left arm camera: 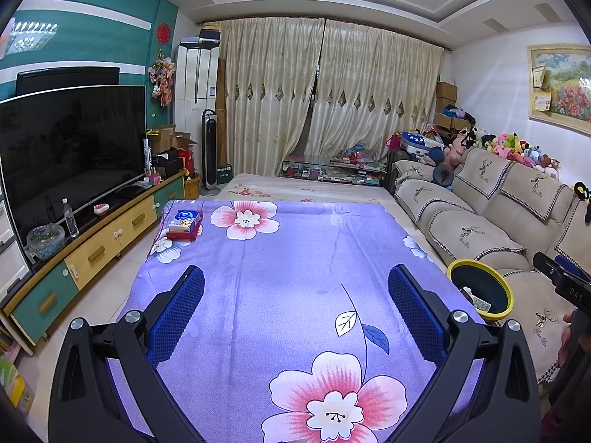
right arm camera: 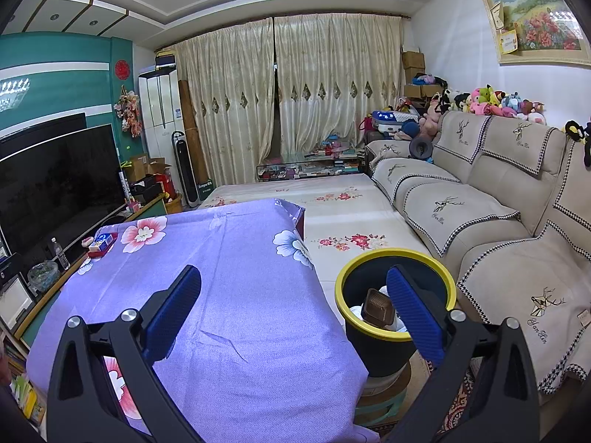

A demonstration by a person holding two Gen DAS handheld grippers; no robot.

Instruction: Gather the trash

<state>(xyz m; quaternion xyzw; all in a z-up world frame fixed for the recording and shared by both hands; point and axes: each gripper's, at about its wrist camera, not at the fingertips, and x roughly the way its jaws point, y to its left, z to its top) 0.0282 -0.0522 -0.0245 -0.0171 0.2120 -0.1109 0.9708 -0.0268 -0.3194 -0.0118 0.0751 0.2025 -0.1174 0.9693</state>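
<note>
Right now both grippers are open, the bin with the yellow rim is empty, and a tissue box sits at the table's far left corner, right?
Not quite: the bin is not empty. The right wrist view shows a brown item and white scraps inside. Both grippers, left and right, are open, and the tissue box sits at that corner.

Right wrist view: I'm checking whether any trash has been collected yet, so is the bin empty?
No, the bin already holds a brown container and some white scraps beside it.
</note>
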